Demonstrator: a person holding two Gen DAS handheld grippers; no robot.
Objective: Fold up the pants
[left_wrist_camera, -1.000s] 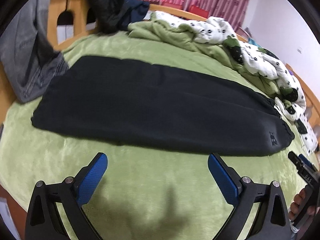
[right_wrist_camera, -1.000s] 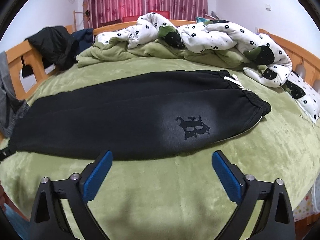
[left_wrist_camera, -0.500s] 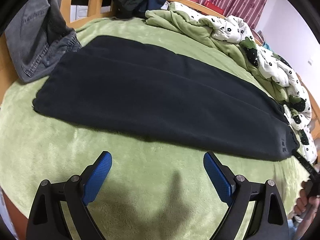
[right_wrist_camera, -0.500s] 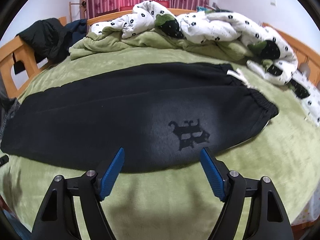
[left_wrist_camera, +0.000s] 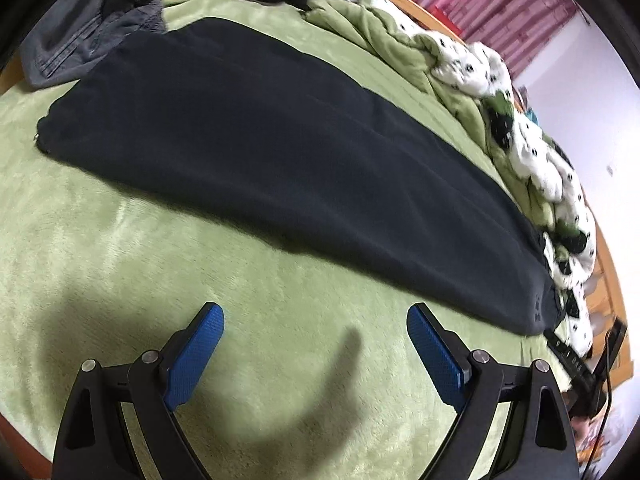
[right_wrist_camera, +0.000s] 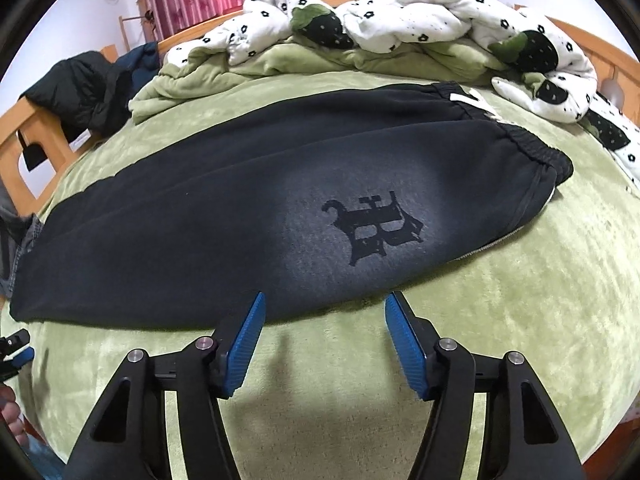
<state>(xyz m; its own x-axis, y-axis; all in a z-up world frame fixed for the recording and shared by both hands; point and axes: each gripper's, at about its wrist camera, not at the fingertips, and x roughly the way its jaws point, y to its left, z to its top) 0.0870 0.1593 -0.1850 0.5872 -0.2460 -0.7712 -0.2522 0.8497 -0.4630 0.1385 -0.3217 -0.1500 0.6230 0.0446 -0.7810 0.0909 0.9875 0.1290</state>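
Black sweatpants [left_wrist_camera: 280,140] lie folded lengthwise across a green blanket [left_wrist_camera: 100,280]. In the right wrist view the sweatpants [right_wrist_camera: 200,232] show a dark printed logo [right_wrist_camera: 376,228] and the elastic waistband [right_wrist_camera: 532,148] at the right. My left gripper [left_wrist_camera: 315,312] is open over bare blanket, a little short of the pants' near edge. My right gripper [right_wrist_camera: 325,300] has its jaws closing. The pants' near edge below the logo lies between its fingertips, and the pads do not press on it.
A crumpled white flowered duvet [right_wrist_camera: 420,20] and green cover are piled along the far side. Grey jeans [left_wrist_camera: 80,36] and a dark jacket [right_wrist_camera: 80,88] hang on the wooden bed frame [right_wrist_camera: 24,148]. A hand [right_wrist_camera: 10,420] shows at the left edge.
Both grippers have sunk toward the bed and come closer to the pants' near edge. The right jaws have narrowed a good deal; the left stay wide and have rolled.
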